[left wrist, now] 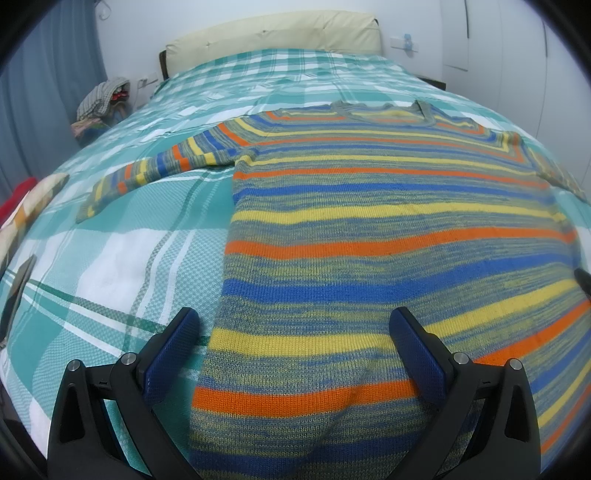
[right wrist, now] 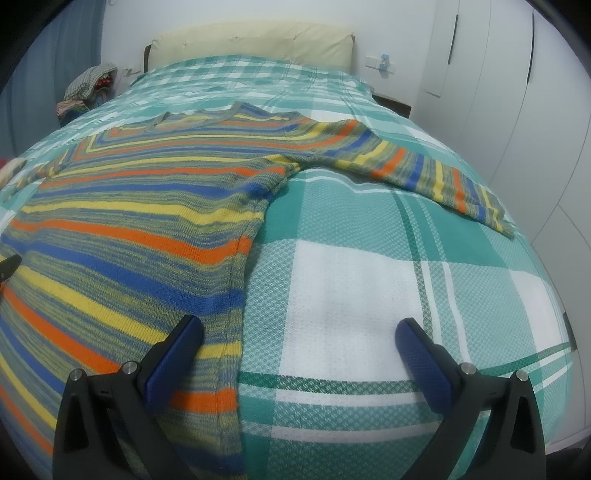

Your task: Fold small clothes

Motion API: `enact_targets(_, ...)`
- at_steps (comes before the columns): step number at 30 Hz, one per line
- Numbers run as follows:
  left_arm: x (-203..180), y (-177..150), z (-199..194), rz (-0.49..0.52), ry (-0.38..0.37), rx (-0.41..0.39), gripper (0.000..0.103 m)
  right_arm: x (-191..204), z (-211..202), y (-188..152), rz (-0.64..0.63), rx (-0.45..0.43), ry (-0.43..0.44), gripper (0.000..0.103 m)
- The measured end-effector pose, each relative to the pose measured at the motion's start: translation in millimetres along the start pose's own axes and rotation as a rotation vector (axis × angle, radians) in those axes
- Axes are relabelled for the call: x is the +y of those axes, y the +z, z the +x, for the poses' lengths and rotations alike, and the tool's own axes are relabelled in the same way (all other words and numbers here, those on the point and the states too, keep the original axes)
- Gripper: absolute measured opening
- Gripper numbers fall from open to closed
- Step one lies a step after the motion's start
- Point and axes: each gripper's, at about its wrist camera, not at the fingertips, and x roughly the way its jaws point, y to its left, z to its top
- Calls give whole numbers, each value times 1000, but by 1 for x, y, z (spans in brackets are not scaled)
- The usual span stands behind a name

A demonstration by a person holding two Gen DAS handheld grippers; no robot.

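A striped sweater [left wrist: 369, 229] lies flat, front up, on a bed [left wrist: 122, 258] covered in a green-and-white plaid spread, both sleeves stretched out to the sides and the neckline toward the cream headboard [left wrist: 273, 33]. The left claw [left wrist: 295, 325] hangs over the sweater's lower left edge, wide open and holding nothing; its left finger is above the bedspread, its right finger above the knit. The right claw [right wrist: 299, 334] hangs over the sweater's lower right edge, equally wide open and empty, left finger over the knit, right finger over the bedspread. Whether the fingertips touch the fabric cannot be told. A heap of clothes [left wrist: 103, 99] sits beside the bed's far left corner. No readable writing shows.
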Motion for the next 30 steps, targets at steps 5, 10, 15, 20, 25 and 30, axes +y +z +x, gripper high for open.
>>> enact_targets(5, 1, 0, 0, -2, -1, 1, 103, 0, -1, -1, 2, -6, -2, 103)
enact_targets(10, 0, 0, 0, -1, 0, 1, 103, 0, -1, -1, 3, -6, -2, 103)
enact_targets(15, 1, 1, 0, -1, 0, 8, 103, 0, -1, -1, 5, -7, -1, 103)
enact_targets(20, 11, 21, -25, -2, -164, 58, 102, -10, -11, 14, 22, 35, 68, 100)
enact_targets(25, 38, 65, -61, -119, -251, -69, 102, -107, -30, 72, 170, -40, 92, 99)
enact_targets(30, 63, 76, -45, -155, -162, -121, 102, -256, 25, 100, 528, 124, 139, 82)
